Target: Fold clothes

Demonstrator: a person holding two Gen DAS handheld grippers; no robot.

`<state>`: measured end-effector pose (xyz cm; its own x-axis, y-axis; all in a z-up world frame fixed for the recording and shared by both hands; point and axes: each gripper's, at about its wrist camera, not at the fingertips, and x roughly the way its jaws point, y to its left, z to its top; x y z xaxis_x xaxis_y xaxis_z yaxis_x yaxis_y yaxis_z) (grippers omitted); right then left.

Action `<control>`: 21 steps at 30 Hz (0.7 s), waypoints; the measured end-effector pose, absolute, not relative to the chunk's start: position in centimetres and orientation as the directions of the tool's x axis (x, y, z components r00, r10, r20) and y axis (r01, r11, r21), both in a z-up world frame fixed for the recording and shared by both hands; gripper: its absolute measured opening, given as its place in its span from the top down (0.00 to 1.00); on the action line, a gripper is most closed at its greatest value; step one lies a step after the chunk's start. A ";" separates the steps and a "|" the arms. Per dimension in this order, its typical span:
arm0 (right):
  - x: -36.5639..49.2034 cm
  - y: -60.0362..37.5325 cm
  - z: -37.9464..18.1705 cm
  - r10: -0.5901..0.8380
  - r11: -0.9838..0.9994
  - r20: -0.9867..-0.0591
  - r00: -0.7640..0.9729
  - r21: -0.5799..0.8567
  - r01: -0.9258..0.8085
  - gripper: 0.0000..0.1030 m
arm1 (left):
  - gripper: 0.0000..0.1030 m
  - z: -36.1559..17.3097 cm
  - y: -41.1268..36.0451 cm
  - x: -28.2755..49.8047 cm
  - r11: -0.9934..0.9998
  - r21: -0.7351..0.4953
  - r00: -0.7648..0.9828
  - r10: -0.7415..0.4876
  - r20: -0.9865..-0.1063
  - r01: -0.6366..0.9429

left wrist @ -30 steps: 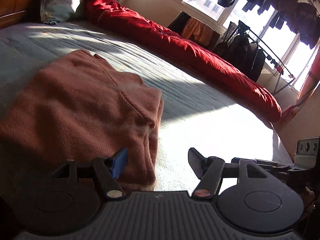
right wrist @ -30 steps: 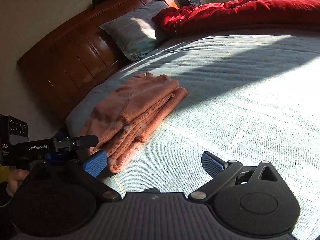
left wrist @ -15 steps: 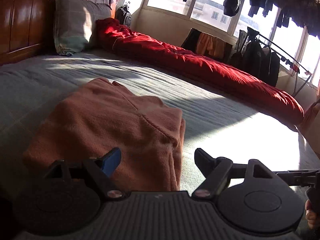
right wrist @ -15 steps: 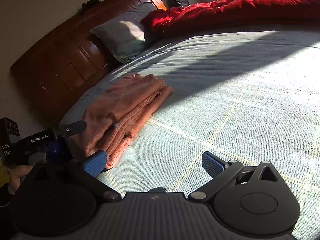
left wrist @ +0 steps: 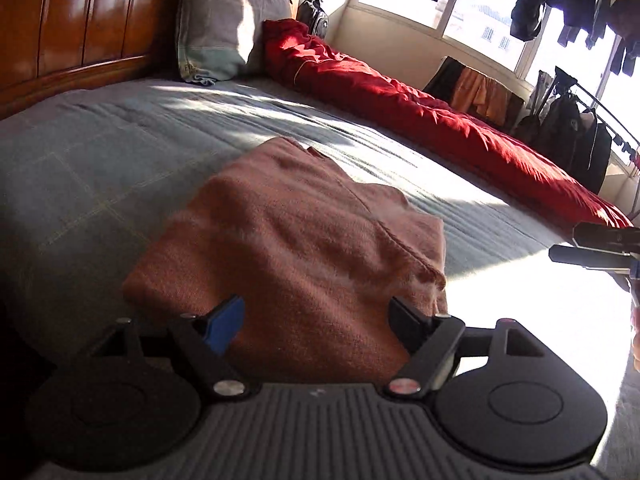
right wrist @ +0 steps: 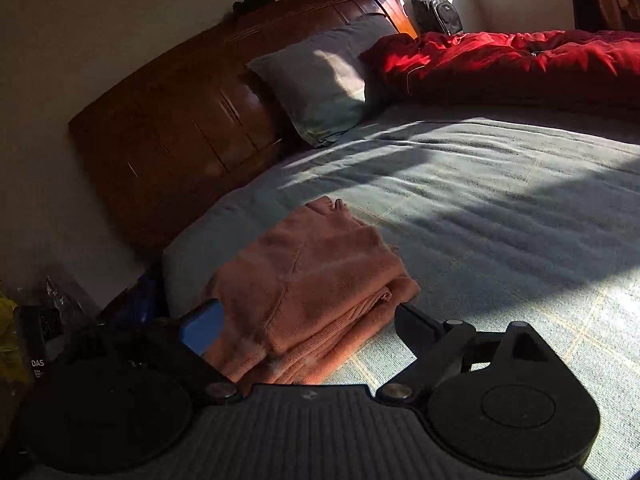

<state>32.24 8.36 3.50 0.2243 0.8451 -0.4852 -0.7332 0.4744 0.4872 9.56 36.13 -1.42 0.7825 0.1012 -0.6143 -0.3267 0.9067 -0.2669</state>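
A salmon knit sweater (left wrist: 304, 248) lies folded in a thick stack on the blue-grey bed cover (left wrist: 100, 168), near the bed's near corner. My left gripper (left wrist: 314, 320) hovers open just in front of it, and the fold's near edge shows between its fingers without touching the pads. In the right wrist view the same sweater (right wrist: 312, 280) shows its layered edge. My right gripper (right wrist: 306, 320) faces it, jaws wide and closing, with the pads clear of the cloth. The right gripper's fingers (left wrist: 592, 246) show at the far right of the left wrist view.
A wooden headboard (right wrist: 180, 120) and a grey pillow (right wrist: 320, 80) stand at the bed's head. A red duvet (left wrist: 420, 120) runs along the far side, with a dark backpack (right wrist: 436, 12) behind it. A rack of dark clothes (left wrist: 576, 144) stands by the sunlit window.
Both views have swung toward the sweater, which now sits centred between each pair of fingers. The right gripper came closer and higher. The left jaws stand wider than a second ago.
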 end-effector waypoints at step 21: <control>43.0 26.0 -2.5 0.816 0.456 -0.568 0.103 0.525 -0.718 0.23 | 0.22 -2.8 38.8 9.6 0.905 -0.276 0.797 0.104 -0.594 -0.324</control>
<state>43.04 25.98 -2.47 0.1027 0.8164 -0.5683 -0.7183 0.4561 0.5254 9.65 38.76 -2.82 0.7974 0.1041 -0.5944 -0.3238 0.9050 -0.2759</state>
